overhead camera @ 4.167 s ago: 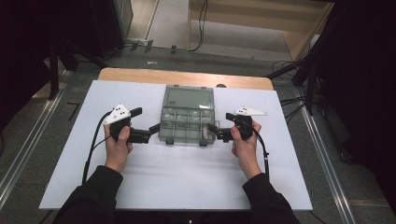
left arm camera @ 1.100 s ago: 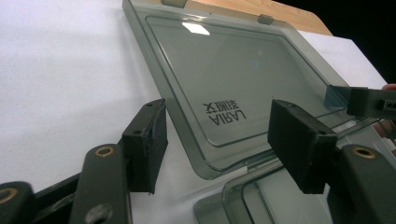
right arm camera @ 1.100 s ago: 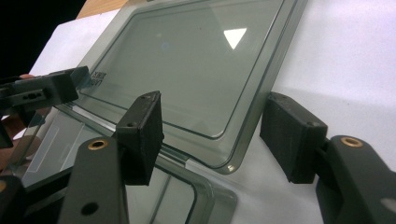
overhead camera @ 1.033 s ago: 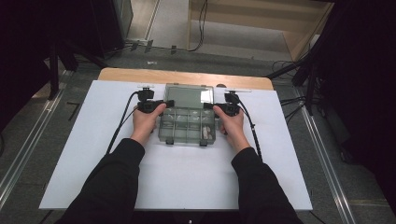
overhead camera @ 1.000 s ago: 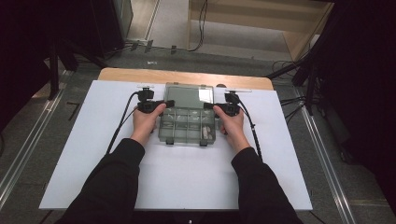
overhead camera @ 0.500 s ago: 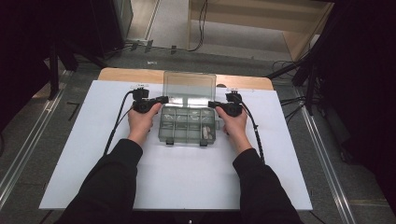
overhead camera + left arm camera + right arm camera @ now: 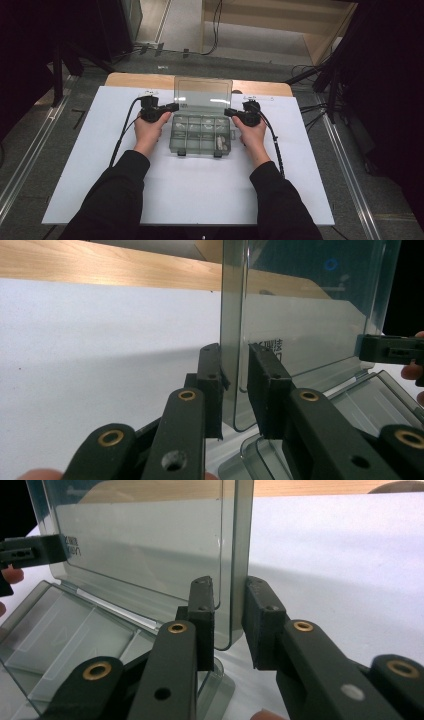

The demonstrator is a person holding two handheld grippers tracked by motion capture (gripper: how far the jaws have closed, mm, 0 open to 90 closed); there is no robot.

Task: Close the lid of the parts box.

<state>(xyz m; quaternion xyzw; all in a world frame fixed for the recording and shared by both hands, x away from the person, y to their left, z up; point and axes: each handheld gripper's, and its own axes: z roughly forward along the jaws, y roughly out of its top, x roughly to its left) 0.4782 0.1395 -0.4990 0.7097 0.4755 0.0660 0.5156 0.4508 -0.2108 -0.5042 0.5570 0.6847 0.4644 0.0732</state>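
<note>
A clear box (image 7: 202, 134) sits mid-table; its lid (image 7: 203, 93) is held upright, bracketed at each side edge between the spread jaws of the left gripper (image 7: 234, 385) and right gripper (image 7: 229, 621), so the compartments are kept exposed.

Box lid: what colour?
Clear with a smoky grey tint; the lid lets the table show through, best in the right gripper view.

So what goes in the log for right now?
left claw: straddles lid edge | right claw: same, gap visible | lid: upright | box: open
</note>
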